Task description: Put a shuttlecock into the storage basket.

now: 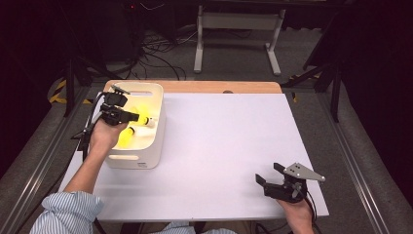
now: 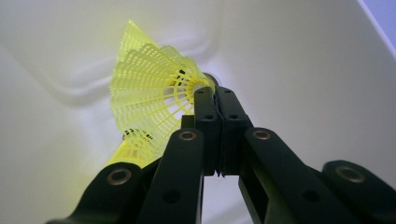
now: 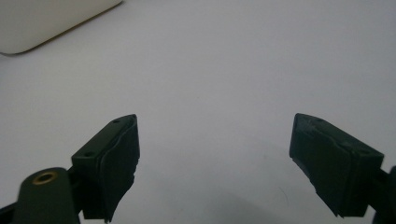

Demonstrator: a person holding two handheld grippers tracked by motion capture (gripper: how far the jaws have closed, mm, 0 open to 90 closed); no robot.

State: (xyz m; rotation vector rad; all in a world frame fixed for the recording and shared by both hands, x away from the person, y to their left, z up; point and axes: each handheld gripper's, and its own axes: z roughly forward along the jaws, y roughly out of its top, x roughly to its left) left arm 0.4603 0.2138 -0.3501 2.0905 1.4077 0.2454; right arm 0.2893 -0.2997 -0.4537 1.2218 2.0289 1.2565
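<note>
A: Two grippers in use. State of left gripper (image 1: 138,117)?

B: Clenched. Jaws pressed together at the tips, pinching the edge of a yellow shuttlecock (image 2: 152,100) right at the jaw ends.

A: Appearance of shuttlecock?

B: Bright yellow plastic skirt, open lattice of fine ribs and slots, flaring out to the left of the jaw tips in the left gripper view. Narrow end of the skirt against the jaw tips; cork end mostly hidden behind them. Second yellow skirt (image 2: 130,151) partly visible below and left of the jaws.

A: Location?

B: Inside white bin (image 1: 157,131), directly ahead of the left gripper. Smooth pale bin walls on all sides of the jaws.

A: State of right gripper (image 1: 271,173)?

B: Released. Jaws spread wide, nothing between them, bare white table surface (image 3: 224,70) ahead. Corner of the white bin far ahead and to the left of the jaws.
</note>
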